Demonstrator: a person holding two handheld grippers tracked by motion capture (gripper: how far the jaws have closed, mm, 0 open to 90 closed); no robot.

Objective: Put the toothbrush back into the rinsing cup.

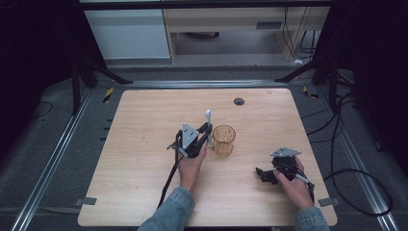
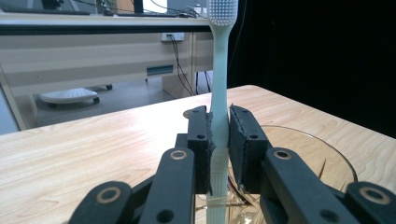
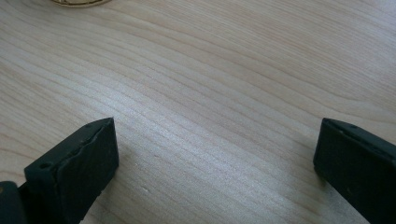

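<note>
Toothbrush: a pale green toothbrush (image 2: 219, 88) stands upright near the middle of the table, its white bristle head at the top and its handle clamped between two black jaws; its lower end reaches down just above the rim of a glass.
Left gripper: the left gripper (image 1: 208, 132) is closed tight on the toothbrush handle, both pads pressed against it; the person's left hand (image 1: 191, 166) holds it raised just left of the glass.
Glass: an amber, clear drinking glass (image 1: 223, 140) stands upright on the table, just beside the left gripper on its right; in the left gripper view its round rim lies right under the jaws.
Right gripper: the right gripper (image 1: 262, 174) rests low near the table's right front, well apart from the glass, with its jaws spread wide and nothing between them.
Table: a light wooden table (image 1: 144, 159) with a small dark round cap (image 1: 239, 101) near its far edge.
</note>
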